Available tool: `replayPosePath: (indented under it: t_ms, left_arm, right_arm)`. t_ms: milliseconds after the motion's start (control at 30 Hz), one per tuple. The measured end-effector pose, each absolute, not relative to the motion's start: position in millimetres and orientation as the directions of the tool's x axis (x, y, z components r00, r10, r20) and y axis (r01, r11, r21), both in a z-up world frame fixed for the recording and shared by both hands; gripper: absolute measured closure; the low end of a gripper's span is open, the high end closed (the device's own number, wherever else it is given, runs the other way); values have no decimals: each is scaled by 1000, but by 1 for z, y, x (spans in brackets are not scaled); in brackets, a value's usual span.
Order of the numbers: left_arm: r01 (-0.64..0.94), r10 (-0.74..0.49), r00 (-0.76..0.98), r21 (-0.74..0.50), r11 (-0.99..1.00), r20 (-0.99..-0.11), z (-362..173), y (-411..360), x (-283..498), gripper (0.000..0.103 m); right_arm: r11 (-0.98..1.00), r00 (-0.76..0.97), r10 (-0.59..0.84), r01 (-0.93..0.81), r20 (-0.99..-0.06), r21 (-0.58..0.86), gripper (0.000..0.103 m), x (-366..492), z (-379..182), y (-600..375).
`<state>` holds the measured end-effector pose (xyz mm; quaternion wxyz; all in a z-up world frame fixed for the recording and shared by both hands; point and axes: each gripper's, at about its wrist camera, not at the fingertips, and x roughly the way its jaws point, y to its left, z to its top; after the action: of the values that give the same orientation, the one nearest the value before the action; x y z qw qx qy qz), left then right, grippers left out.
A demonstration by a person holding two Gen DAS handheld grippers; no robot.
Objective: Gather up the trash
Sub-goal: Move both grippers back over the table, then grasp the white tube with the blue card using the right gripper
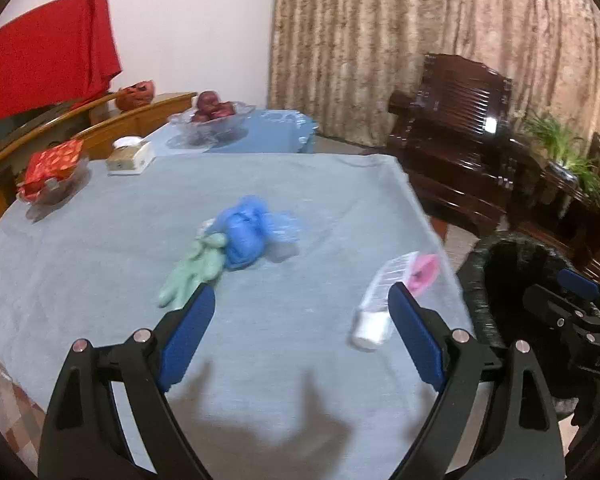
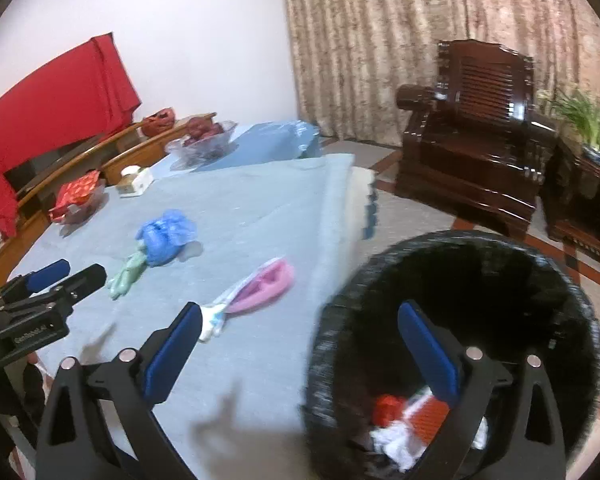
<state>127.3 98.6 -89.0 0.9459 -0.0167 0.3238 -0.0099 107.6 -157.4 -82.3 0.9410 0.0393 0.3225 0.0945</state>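
Note:
A blue crumpled plastic bag (image 1: 247, 235) and a pale green glove (image 1: 192, 272) lie mid-table on the grey-blue cloth (image 1: 100, 264). A clear packet with a pink item and a white cap (image 1: 396, 288) lies near the table's right edge. My left gripper (image 1: 300, 300) is open and empty above the cloth, short of these. My right gripper (image 2: 300, 316) is open and empty over the table edge and the black bin (image 2: 332, 344), which holds red and white trash (image 2: 396, 428). In the right wrist view the bag (image 2: 166, 236), glove (image 2: 126, 272) and packet (image 2: 256, 288) lie to the left.
Glass bowls (image 1: 208, 128) with fruit, a red packet in a dish (image 1: 52, 176) and a small box (image 1: 130, 158) stand at the table's far side. A dark wooden armchair (image 1: 460, 136) and a plant (image 1: 560, 144) stand to the right. The bin shows in the left view (image 1: 476, 304).

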Motion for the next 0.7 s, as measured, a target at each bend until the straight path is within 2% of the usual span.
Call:
replayPosePath:
  t_ms: [100,167,367,700]
  left_arm:
    - [-17,-10,783,-39,999,-621,-96,116,129,17]
    - [-35,4,776,-36,999,-630,-101,126,131,17]
    - [-67,28,758,-35,997,-652,-116,143,135,18]
    - [-90,51,746,-26,996,-664,-131,167,149,19]
  right_arm:
    - [973,755,231,-185,-614,138,17,117,-89,-135]
    - [965,724,260,-217,-639,147,39,125,-97,-121]
    - [950,667,296,-284,-684,134,51,143,-118,-84]
    - [948,621,298,-282,-725,149,55,170,-143,-63]
